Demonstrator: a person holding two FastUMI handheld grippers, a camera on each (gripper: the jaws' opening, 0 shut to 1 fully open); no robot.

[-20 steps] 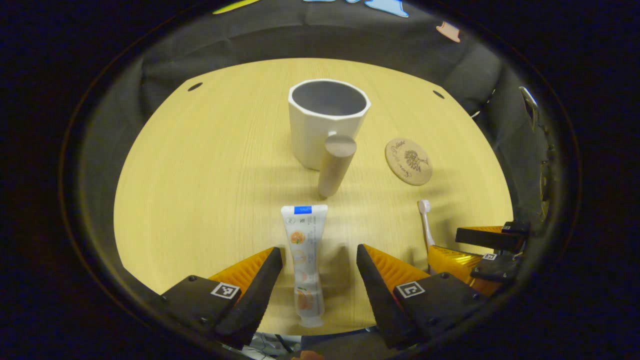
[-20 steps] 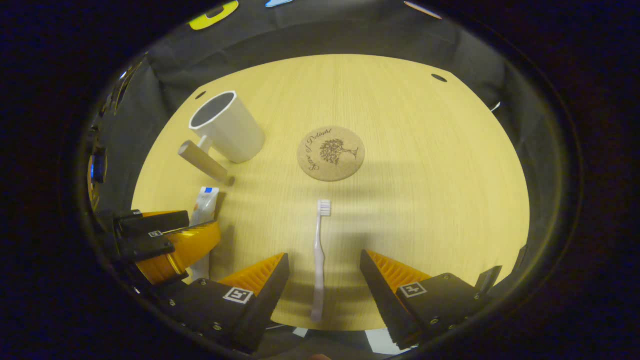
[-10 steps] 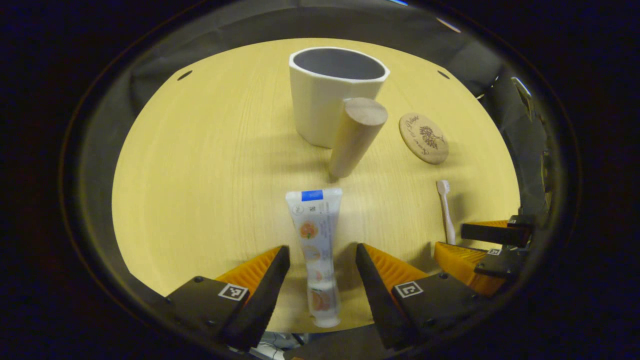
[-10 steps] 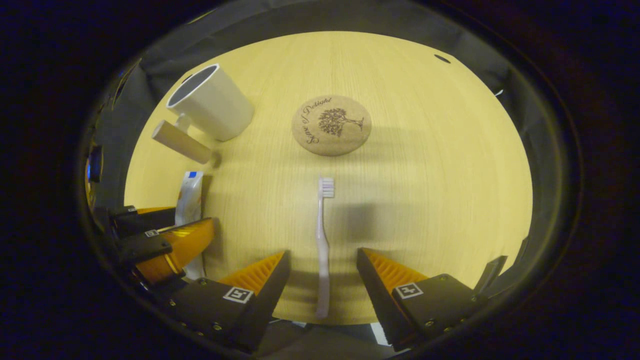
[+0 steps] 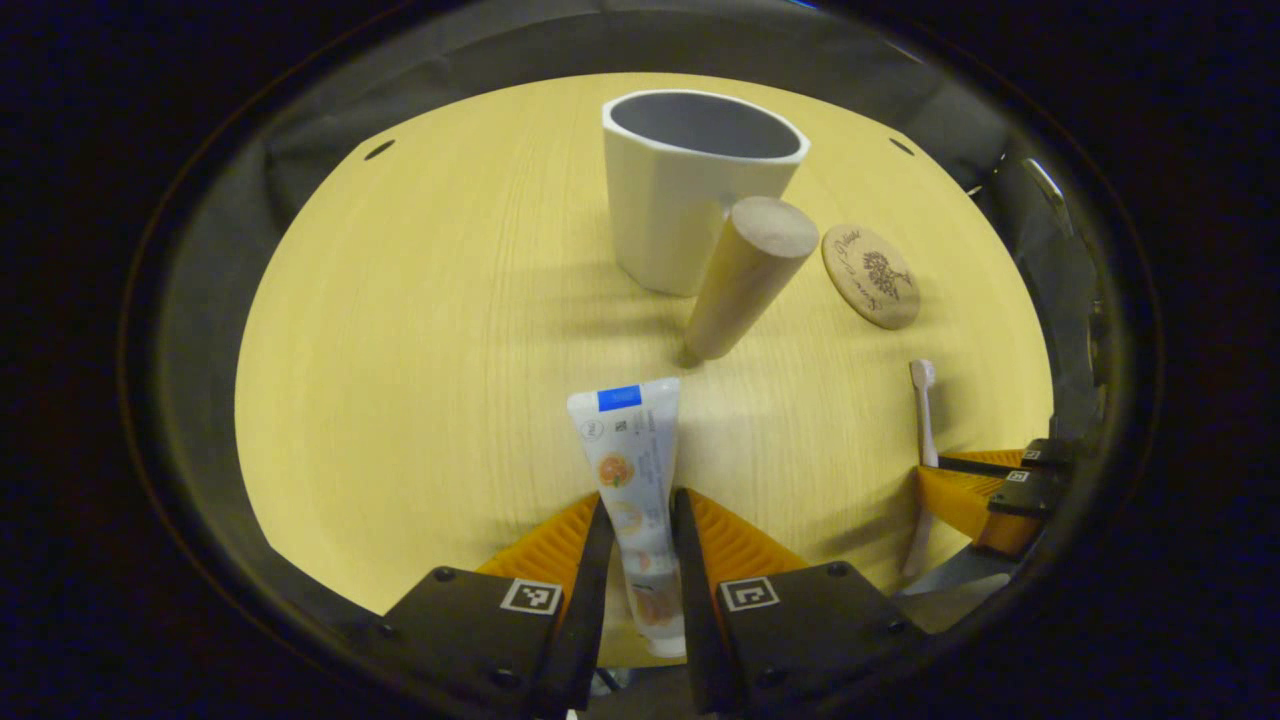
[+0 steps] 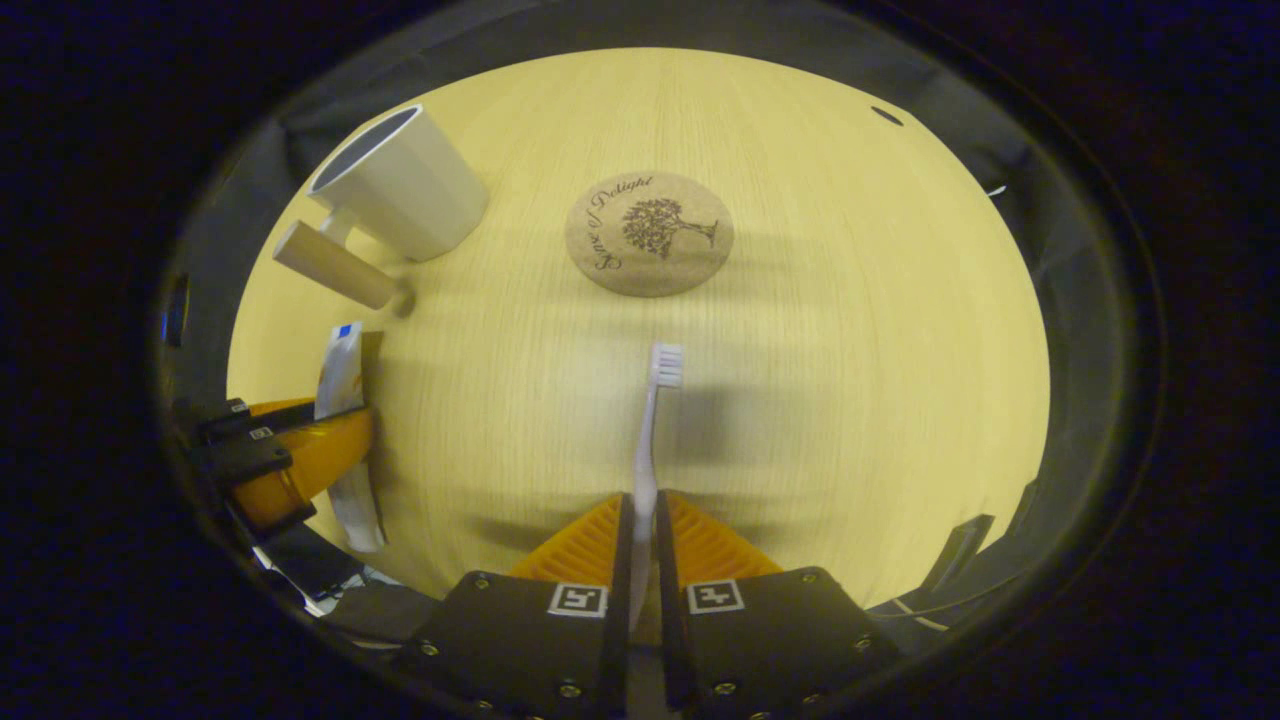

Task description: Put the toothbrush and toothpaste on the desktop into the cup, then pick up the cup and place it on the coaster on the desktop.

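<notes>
In the left gripper view my left gripper [image 5: 640,520] is shut on the white toothpaste tube [image 5: 630,470], whose blue-marked end points toward the white cup [image 5: 690,200]. The cup stands upright with a thick wooden handle [image 5: 745,275] slanting toward me. In the right gripper view my right gripper [image 6: 640,520] is shut on the handle of the white toothbrush [image 6: 650,420], bristles pointing at the round cork coaster [image 6: 648,233]. The cup [image 6: 400,185] stands at the far left there, the left gripper [image 6: 290,460] with the tube [image 6: 345,370] below it. The right gripper [image 5: 985,490] and toothbrush [image 5: 922,410] also show at the right of the left gripper view.
The wooden tabletop [image 6: 850,330] is round-looking, with small dark holes near its far corners [image 6: 885,115]. The coaster [image 5: 870,275] lies right of the cup in the left gripper view. Black cloth walls surround the table.
Both grippers have gone from open to shut: the left closed on the toothpaste tube, the right on the toothbrush handle. Both moved slightly forward over the table.
</notes>
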